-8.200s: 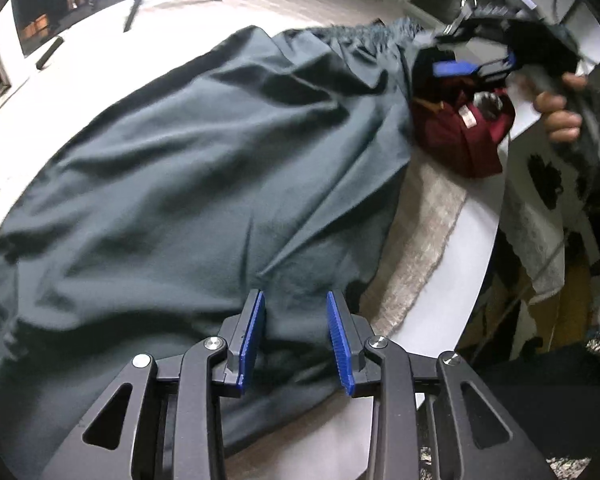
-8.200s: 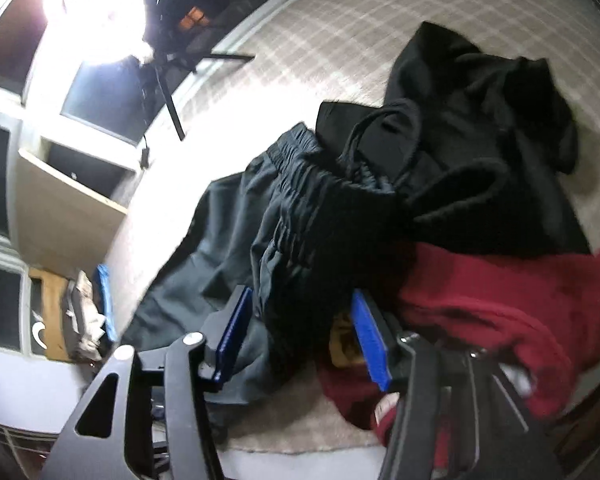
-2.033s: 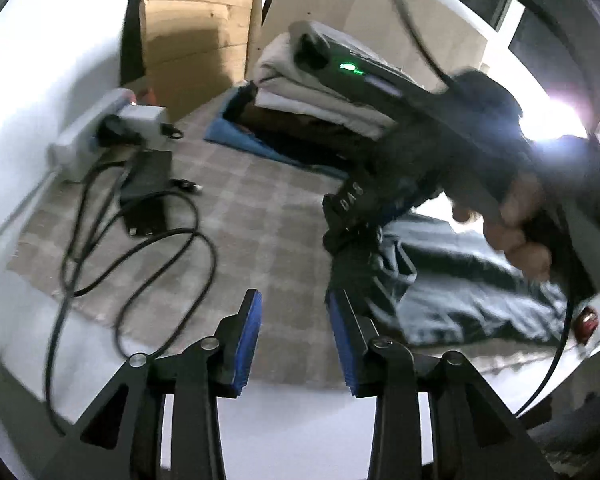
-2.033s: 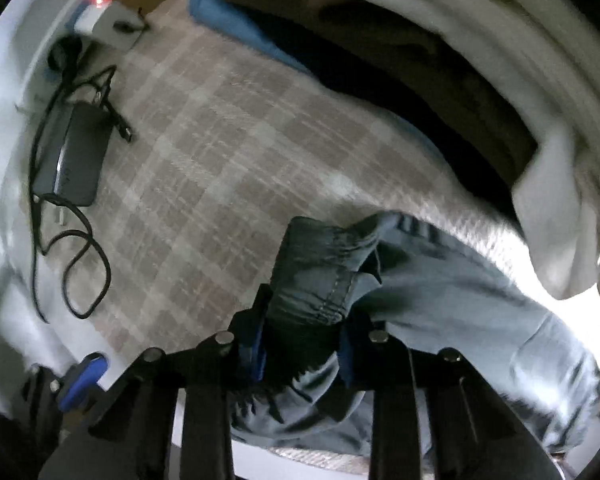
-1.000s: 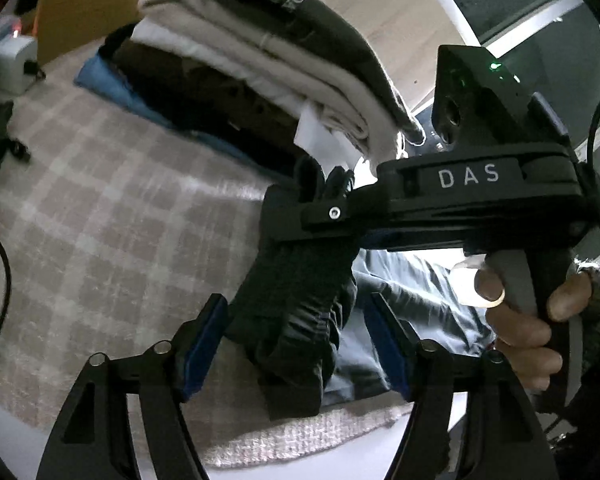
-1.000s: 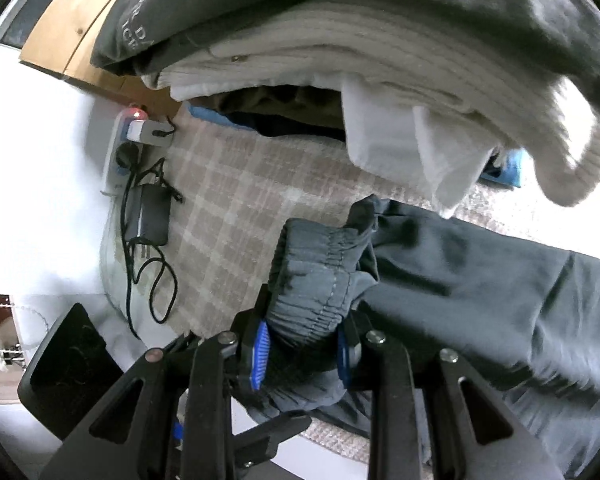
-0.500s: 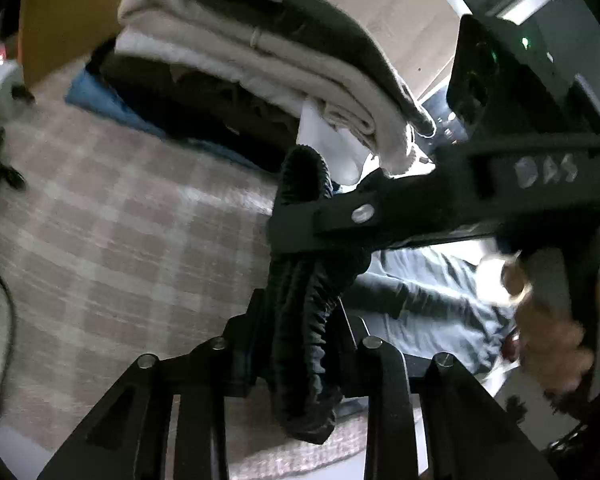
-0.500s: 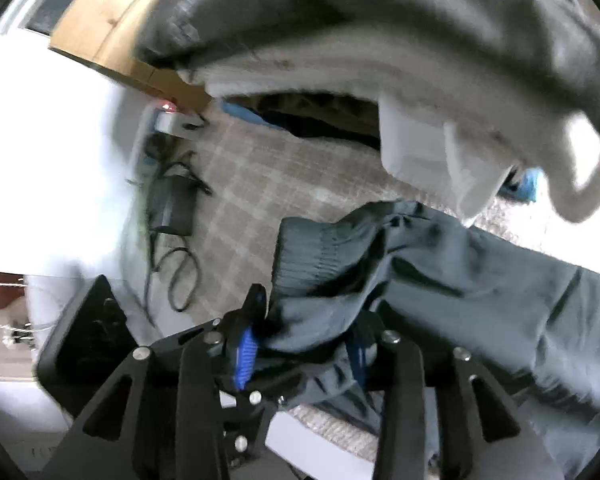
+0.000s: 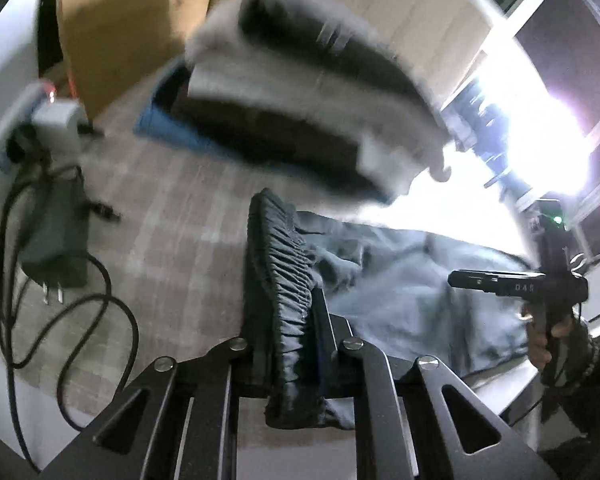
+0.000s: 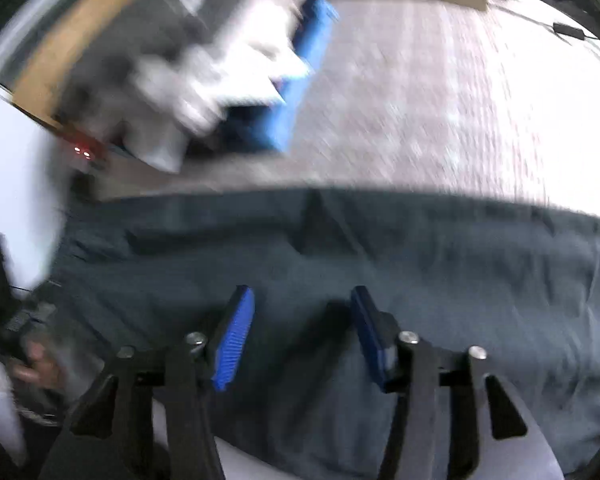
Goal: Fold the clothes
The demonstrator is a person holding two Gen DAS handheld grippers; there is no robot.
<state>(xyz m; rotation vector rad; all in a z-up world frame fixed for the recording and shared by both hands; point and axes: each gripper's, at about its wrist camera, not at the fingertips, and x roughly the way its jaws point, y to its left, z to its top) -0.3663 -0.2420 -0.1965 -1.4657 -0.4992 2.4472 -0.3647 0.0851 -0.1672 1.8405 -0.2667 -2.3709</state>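
**A:** Since a second ago, what has changed?

**B:** Both tools have swapped roles. The dark grey trousers (image 9: 400,280) lie spread across a checked cloth (image 9: 172,216) on the white tabletop (image 9: 4,384). The right gripper (image 10: 300,332), which was clamped on the gathered waistband (image 9: 284,280), has swung away along the garment; its fingers have just been opening and now hang released over flat fabric, gripping nothing. The left gripper (image 9: 288,344) has just been closing, and its fingers are clenched on that waistband, which stands up in a ridge between them.

**A:** Why hold it there?

**B:** My reading is a handover: the left pins one end so the right can find a spot further down the legs, probably to straighten or fold them over.

**A:** And the surroundings?

**B:** Behind the trousers sits a pile of folded clothes (image 9: 300,92), grey, cream and dark layers, blurred by motion, likely the finished stack. A wooden panel (image 9: 112,28) stands behind it and a bright window (image 9: 540,120) glares to the right. On the left, a power brick (image 9: 56,240) with looping black cable lies on the cloth, beside a plugged-in adapter (image 9: 54,116) showing a small red light.
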